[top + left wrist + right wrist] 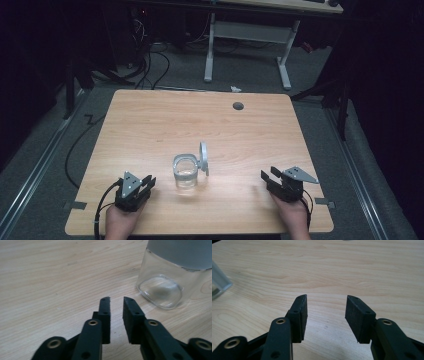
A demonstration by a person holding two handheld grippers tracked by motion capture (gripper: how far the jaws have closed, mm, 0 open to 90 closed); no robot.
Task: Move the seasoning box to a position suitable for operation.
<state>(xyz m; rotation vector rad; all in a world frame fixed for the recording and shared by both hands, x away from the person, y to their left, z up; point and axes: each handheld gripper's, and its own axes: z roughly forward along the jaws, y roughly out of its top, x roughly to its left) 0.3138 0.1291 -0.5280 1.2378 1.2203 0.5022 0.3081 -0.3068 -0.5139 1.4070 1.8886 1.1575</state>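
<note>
High view: glass jar [186, 171] between both grippers.

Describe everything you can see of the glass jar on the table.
The glass jar is clear, squarish with rounded corners and a thick base, and looks empty. It stands upright on the wooden table, near the front middle. Its round hinged lid is open, standing on edge at the jar's right side. The left tool sits close beside it without touching; the right tool is farther off. Nothing grips it.

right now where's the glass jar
In the high view the glass jar stands near the table's front centre, lid hinged open, nearer the left hand-held gripper.
</note>
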